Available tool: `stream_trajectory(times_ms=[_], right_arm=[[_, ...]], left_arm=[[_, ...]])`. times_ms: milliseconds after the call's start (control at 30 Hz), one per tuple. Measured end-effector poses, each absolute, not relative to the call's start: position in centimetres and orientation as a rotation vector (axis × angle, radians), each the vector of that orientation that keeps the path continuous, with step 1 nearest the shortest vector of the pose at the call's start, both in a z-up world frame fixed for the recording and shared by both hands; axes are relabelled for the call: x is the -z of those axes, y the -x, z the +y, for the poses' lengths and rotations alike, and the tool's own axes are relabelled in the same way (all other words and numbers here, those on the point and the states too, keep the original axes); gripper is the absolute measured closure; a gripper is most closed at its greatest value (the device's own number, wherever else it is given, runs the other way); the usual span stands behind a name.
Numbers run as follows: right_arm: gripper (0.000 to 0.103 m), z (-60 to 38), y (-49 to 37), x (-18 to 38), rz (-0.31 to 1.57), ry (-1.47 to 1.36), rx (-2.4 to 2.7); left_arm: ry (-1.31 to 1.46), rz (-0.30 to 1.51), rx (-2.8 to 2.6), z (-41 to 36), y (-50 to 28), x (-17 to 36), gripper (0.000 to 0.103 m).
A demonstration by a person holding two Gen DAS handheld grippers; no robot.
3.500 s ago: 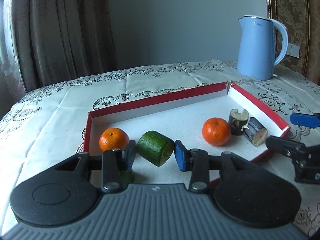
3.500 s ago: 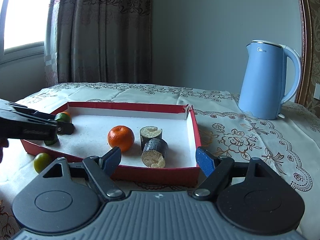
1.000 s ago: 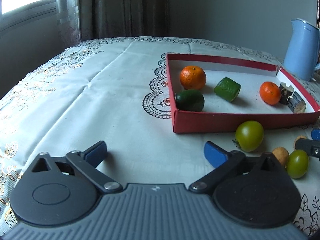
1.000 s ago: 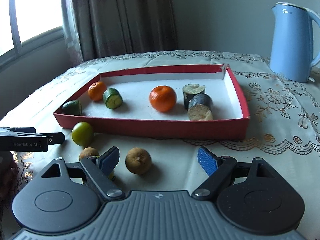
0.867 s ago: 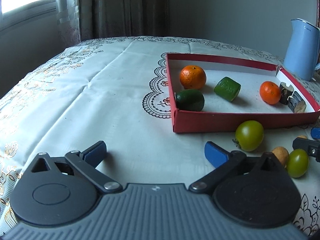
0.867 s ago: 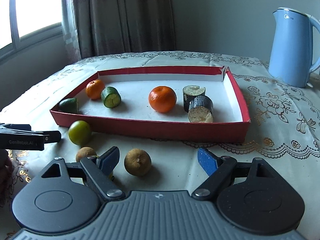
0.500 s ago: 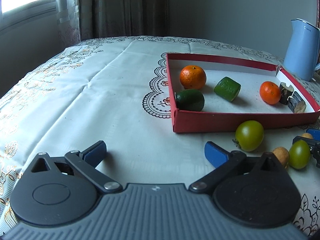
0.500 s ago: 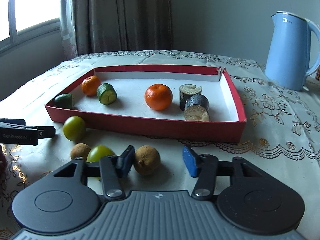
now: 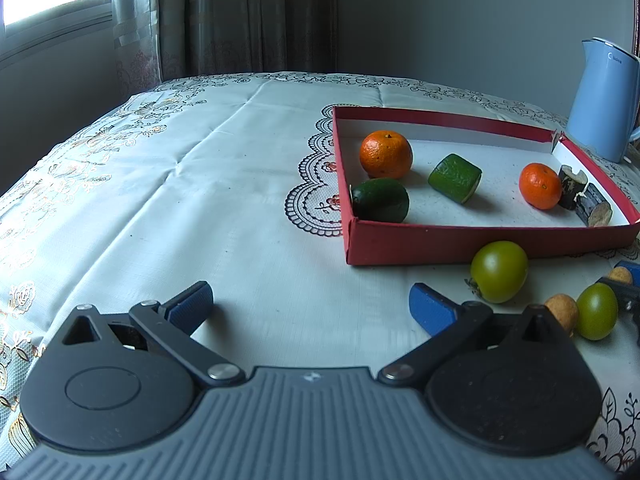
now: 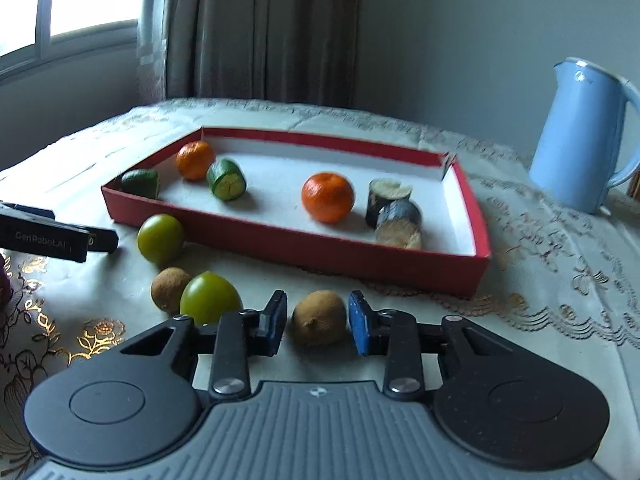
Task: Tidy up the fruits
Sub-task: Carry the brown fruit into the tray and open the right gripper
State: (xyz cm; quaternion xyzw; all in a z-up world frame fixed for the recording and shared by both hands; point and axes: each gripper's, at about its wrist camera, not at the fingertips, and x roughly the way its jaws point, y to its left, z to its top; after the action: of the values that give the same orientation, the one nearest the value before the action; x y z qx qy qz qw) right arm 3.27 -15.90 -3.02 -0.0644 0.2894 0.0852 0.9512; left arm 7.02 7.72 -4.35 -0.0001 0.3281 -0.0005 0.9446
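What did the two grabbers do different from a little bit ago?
The right gripper moved forward and narrowed its fingers around the brown fruit; slim gaps still show, so no squeeze yet. The left gripper, which let go of the green chunk in the red tray, pulled back and stays open. The tray's fruit stayed put.

**Two low wrist views meeting at the red tray**

The left wrist camera sits low over the table (image 9: pixel 208 184), behind its tool (image 9: pixel 310 304), looking across open cloth with the red tray (image 9: pixel 460 240) off to the right. The right wrist camera sits nearer the tray (image 10: pixel 304 248), facing its long front wall almost squarely, though this view is slightly blurred. Both views share the tray, the loose green fruit (image 9: pixel 499 271) (image 10: pixel 161 239) before it and the blue kettle (image 9: pixel 606 100) (image 10: pixel 580 136). Each view catches the other tool at its edge.
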Motion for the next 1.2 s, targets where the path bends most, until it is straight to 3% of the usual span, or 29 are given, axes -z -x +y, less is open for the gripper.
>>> stream_trajectory(times_ms=[500,1200], right_arm=[[0.075,-16.4,-5.4,-0.1,0.472,0.125,-0.143],[0.075,-15.5,-11.5,2.3,0.591,0.149,-0.126]], left_arm=[[0.006,0.668,0.003,7.8,-7.0,4.3,0.000],[0.004,0.668,0.002,7.8,-7.0,4.3,0.000]])
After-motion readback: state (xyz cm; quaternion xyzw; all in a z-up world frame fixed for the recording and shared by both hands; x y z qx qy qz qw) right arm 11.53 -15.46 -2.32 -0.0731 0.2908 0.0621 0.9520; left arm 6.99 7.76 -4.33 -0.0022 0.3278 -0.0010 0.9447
